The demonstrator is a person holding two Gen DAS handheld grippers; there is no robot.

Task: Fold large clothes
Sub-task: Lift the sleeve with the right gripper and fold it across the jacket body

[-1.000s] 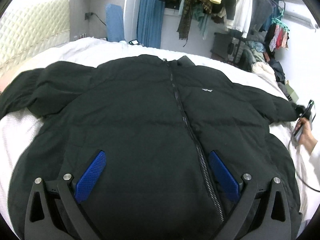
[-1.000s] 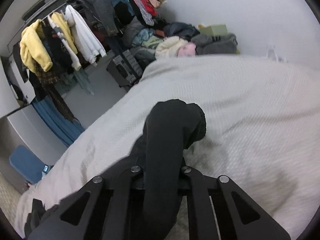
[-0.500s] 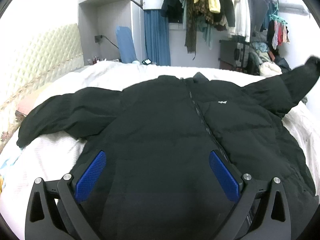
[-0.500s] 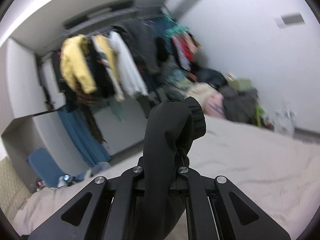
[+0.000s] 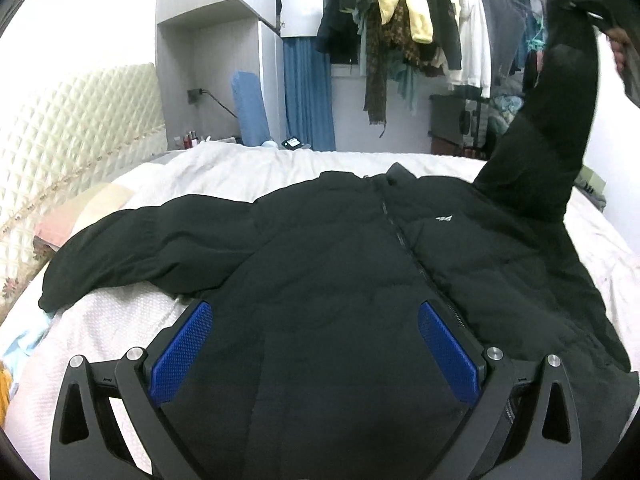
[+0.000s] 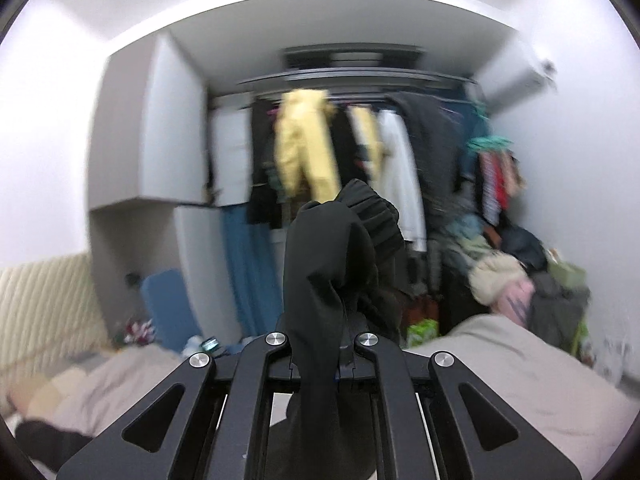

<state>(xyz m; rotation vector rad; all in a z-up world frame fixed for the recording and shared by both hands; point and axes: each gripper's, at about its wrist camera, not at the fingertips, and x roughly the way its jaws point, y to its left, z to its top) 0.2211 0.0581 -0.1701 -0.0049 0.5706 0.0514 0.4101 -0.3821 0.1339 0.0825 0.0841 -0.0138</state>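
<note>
A: L side?
B: Left gripper (image 5: 316, 344) jaws wide apart, nothing in them, hovering over lower front of the black jacket (image 5: 340, 280). Jacket lies zipped, front up, on white bed (image 5: 248, 164).
A: R?
B: Right gripper (image 6: 326, 356) clamped tight on the sleeve (image 6: 340, 248) near the cuff. Sleeve's raised high off the bed. View's blurry.

My left view is sharp and evenly lit by soft indoor light, though the black jacket (image 5: 340, 280) ahead of the fingers reads nearly featureless. Both views bow hard at the dark fisheye rims. My right view is motion-blurred (worst on the hanging clothes (image 6: 360, 152) straight ahead); the wall (image 6: 580, 128) beside them blows out white.
</note>
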